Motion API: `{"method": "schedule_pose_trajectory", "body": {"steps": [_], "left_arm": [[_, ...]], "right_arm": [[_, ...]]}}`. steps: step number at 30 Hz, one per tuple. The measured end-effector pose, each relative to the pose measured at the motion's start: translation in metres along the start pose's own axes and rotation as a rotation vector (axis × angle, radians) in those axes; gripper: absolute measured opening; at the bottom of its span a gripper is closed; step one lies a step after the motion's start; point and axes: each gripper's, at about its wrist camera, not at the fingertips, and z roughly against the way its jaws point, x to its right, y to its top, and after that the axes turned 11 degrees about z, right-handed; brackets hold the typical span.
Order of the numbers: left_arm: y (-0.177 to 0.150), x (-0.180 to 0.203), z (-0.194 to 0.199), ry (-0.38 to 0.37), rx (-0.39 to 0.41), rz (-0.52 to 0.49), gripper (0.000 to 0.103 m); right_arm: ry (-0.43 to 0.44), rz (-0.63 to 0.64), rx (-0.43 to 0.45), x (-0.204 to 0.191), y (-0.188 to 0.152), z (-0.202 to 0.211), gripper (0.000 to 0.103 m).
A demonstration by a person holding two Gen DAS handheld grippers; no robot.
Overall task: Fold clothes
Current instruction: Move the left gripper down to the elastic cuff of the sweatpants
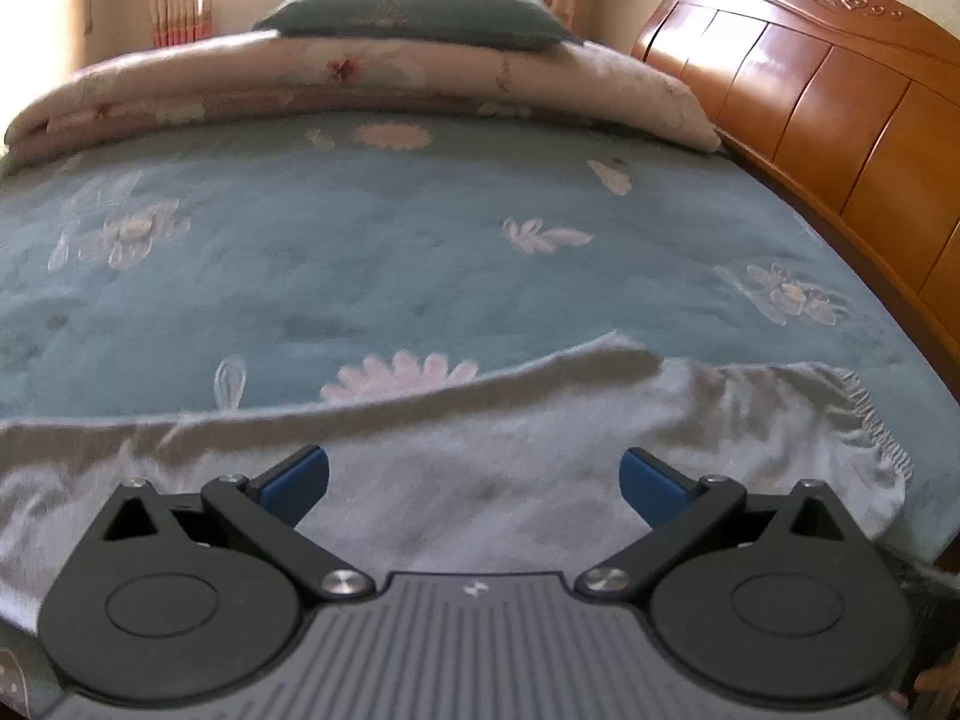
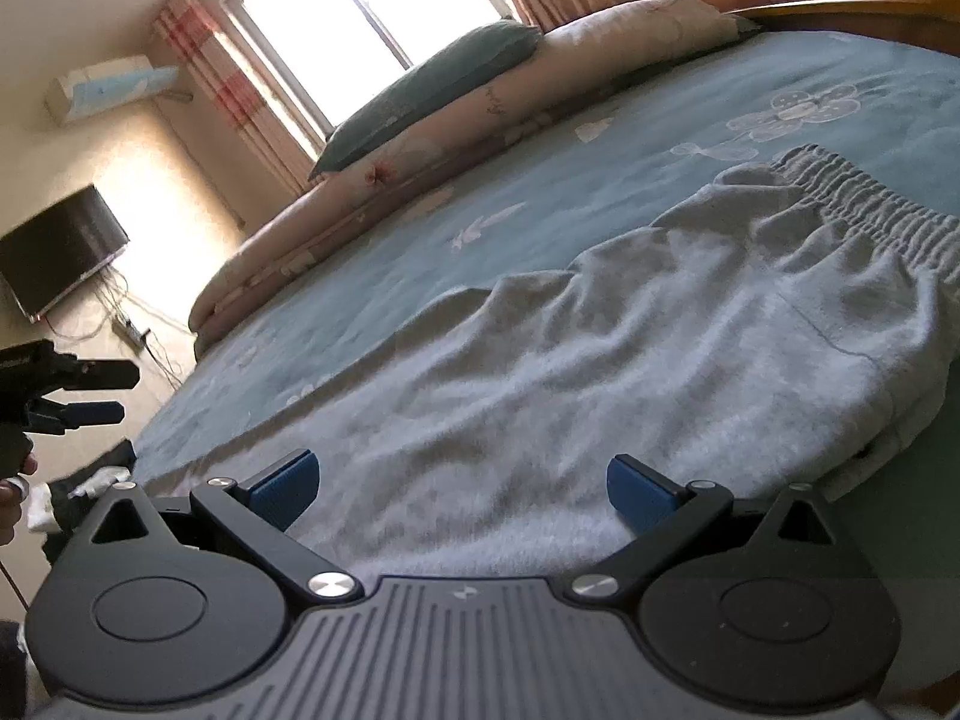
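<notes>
Grey sweatpants point(image 1: 540, 432) lie spread along the near edge of the bed, and they also show in the right wrist view point(image 2: 630, 348). Their gathered elastic waistband point(image 2: 870, 204) is at the right end. My left gripper point(image 1: 474, 480) is open and empty, just above the grey cloth. My right gripper point(image 2: 462, 486) is open and empty, low over the cloth near the waist end. The left gripper also shows at the left edge of the right wrist view point(image 2: 90, 402), held off the bed's side.
The bed has a teal flowered bedspread point(image 1: 360, 252). A folded pink quilt point(image 1: 360, 84) with a green pillow point(image 1: 414, 12) lies at the far side. A wooden headboard point(image 1: 840, 108) runs along the right. A TV point(image 2: 60, 246) hangs on the wall.
</notes>
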Motion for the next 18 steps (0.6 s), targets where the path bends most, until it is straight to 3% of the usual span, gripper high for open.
{"method": "schedule_pose_trajectory", "body": {"steps": [3, 9, 15, 18], "left_arm": [[-0.003, -0.040, 0.000, 0.042, -0.007, 0.056, 0.102], [-0.006, -0.148, 0.021, 0.113, 0.082, 0.231, 0.102], [-0.019, -0.269, 0.046, 0.181, 0.144, 0.506, 0.102], [-0.032, -0.316, 0.056, 0.154, 0.144, 0.643, 0.101]], "right_arm": [[0.002, 0.010, -0.008, -0.001, -0.001, -0.001, 0.103], [0.000, 0.016, -0.023, -0.001, 0.000, -0.004, 0.103], [-0.029, 0.048, -0.042, -0.006, 0.000, -0.009, 0.103], [-0.045, 0.068, -0.050, -0.009, -0.001, -0.012, 0.103]]}}
